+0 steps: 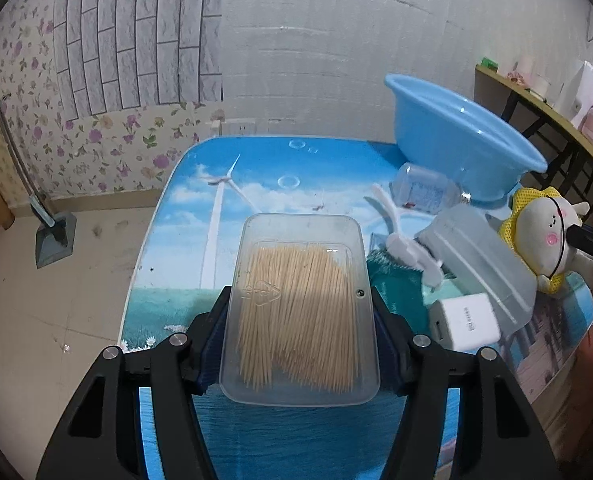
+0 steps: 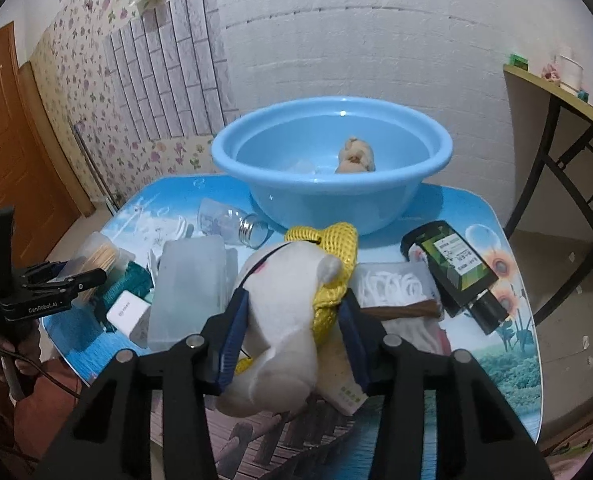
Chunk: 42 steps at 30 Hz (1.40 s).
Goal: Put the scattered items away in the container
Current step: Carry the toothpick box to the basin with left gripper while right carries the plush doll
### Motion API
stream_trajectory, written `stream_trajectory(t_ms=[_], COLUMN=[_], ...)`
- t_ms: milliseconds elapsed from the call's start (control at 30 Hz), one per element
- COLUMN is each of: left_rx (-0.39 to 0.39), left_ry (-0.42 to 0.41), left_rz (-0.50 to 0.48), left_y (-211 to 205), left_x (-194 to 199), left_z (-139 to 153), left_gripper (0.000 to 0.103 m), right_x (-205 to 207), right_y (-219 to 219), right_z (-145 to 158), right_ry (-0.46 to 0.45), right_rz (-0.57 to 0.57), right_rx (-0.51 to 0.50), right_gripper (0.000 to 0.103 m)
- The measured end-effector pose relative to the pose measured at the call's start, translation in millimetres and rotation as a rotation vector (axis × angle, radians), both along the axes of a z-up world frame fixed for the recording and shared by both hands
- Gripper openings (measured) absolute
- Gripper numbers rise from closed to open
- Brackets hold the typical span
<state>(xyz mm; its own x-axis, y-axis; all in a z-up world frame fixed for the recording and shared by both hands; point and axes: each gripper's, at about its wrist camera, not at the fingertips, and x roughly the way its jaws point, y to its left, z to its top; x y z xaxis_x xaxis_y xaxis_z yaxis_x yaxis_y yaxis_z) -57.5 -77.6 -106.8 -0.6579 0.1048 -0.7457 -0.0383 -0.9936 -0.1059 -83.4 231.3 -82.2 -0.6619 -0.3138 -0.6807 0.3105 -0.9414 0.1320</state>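
Observation:
My left gripper point(image 1: 300, 328) is shut on a clear toothpick box point(image 1: 300, 304) and holds it above the table's left part; it also shows in the right wrist view point(image 2: 96, 258). My right gripper point(image 2: 292, 320) is shut on a white plush toy with a yellow mesh collar point(image 2: 292, 304), seen also in the left wrist view point(image 1: 544, 236). The blue basin point(image 2: 332, 168) stands at the back of the table and holds a small tan plush point(image 2: 356, 156). In the left wrist view the basin point(image 1: 456, 140) is at the back right.
On the table lie a frosted plastic box point(image 2: 188, 288), a white charger point(image 2: 126, 312), a clear bottle point(image 2: 232, 222), a dark green bottle point(image 2: 456, 272), a bag of white cord point(image 2: 392, 284), a teal cloth point(image 1: 392, 280) and a white clip point(image 1: 404, 240). A shelf point(image 2: 556, 92) stands right.

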Motion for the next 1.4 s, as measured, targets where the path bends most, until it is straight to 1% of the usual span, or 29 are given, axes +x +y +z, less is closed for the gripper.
stream_trajectory(t_ms=[167, 300, 367, 500, 633, 767, 833, 1033, 1167, 1267, 1400], left_rx=[0.012, 0.004, 0.007, 0.010, 0.019, 0.011, 0.009, 0.012, 0.009, -0.006, -0.016], left_ry=[0.031, 0.071, 0.090, 0.127, 0.145, 0.160, 0.163, 0.165, 0.170, 0.171, 0.164], left_rz=[-0.016, -0.036, -0.046, -0.063, -0.083, -0.108, -0.118, -0.149, -0.172, -0.196, -0.218], left_y=[8.8, 20.4, 25.4, 36.7, 47.3, 60.3, 68.0, 89.6, 105.8, 123.2, 143.7], left_x=[6.1, 9.6, 9.8, 6.7, 0.1, -7.4, -11.1, -27.0, -43.0, -57.5, -78.2], left_z=[15.2, 32.1, 40.9, 55.4, 64.7, 73.0, 76.1, 84.2, 89.5, 92.5, 93.5], left_gripper=[0.062, 0.062, 0.062, 0.062, 0.062, 0.062, 0.062, 0.062, 0.062, 0.062, 0.062], right_x=[5.3, 10.6, 14.7, 17.1, 18.4, 18.0, 13.5, -4.6, -16.9, -28.7, -54.6], right_y=[7.5, 16.3, 19.0, 21.9, 25.7, 29.8, 31.0, 35.1, 38.0, 40.8, 47.6], right_z=[11.8, 24.9, 32.2, 40.6, 49.3, 64.5, 67.2, 64.2, 65.2, 66.4, 59.8], right_ry=[0.045, 0.068, 0.099, 0.129, 0.156, 0.216, 0.234, 0.239, 0.260, 0.276, 0.258], right_rz=[-0.011, -0.023, -0.024, -0.022, -0.014, -0.006, -0.008, -0.015, -0.012, -0.014, -0.021], right_rx=[-0.037, -0.090, -0.097, -0.113, -0.136, -0.148, -0.148, -0.165, -0.185, -0.203, -0.216], right_gripper=[0.044, 0.044, 0.044, 0.043, 0.043, 0.043, 0.043, 0.043, 0.043, 0.043, 0.043])
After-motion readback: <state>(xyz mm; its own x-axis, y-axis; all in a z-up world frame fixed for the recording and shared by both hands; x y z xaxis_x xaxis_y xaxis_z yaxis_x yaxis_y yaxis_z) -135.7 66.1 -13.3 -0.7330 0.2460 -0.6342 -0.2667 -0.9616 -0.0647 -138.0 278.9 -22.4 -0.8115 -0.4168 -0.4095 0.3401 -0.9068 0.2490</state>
